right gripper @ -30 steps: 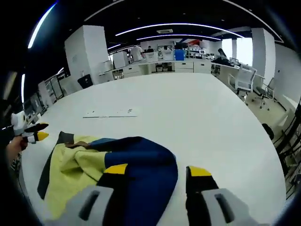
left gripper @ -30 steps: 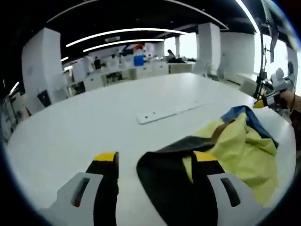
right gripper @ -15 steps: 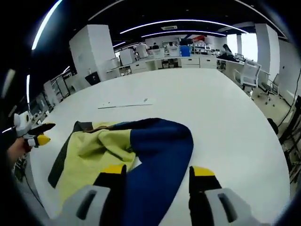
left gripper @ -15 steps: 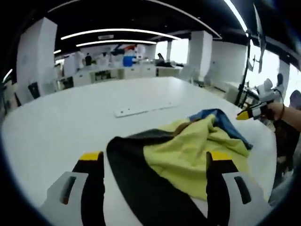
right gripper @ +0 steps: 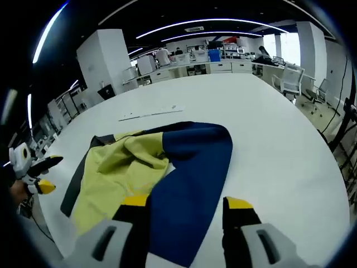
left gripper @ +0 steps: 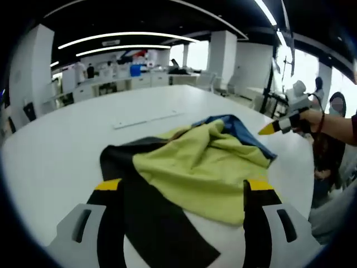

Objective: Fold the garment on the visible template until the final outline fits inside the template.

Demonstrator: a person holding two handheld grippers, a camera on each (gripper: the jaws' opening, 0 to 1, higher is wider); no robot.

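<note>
Left gripper view shows the left tool [left gripper: 184, 192] low over a large white desk [left gripper: 61, 139], its 2 yellow-tipped jaws spread wide apart and holding nothing. Between and beyond the jaws lies the garment [left gripper: 184, 167], rumpled in a loose heap on the desk: a black part nearest, running under the gap between the jaws, a yellow part bunched across the middle, and a blue part at the far right side. Farther off on the desk, apart from the garment, lies a thin white strip [left gripper: 146, 119]. At the right edge of this view the right tool [left gripper: 273, 127] comes in, held by a hand [left gripper: 312, 120], its yellow tip pointing toward the blue end of the garment but not touching it; whether its jaws are apart cannot be told from here

Right gripper view shows the right tool [right gripper: 187, 204] with both jaws spread and nothing between them except the cloth lying below. The garment [right gripper: 162, 167] spreads on the desk [right gripper: 279, 134] ahead: the blue part reaches down between the jaws, the yellow part sits crumpled to its left, and a dark edge borders the far left side. The white strip [right gripper: 149, 114] lies beyond the garment. At the left edge the left tool [right gripper: 42, 173] appears, yellow tips parted, near the garment's left side and clear of it. Far behind stand white pillars, desks and chairs [right gripper: 290, 86] of an office
</note>
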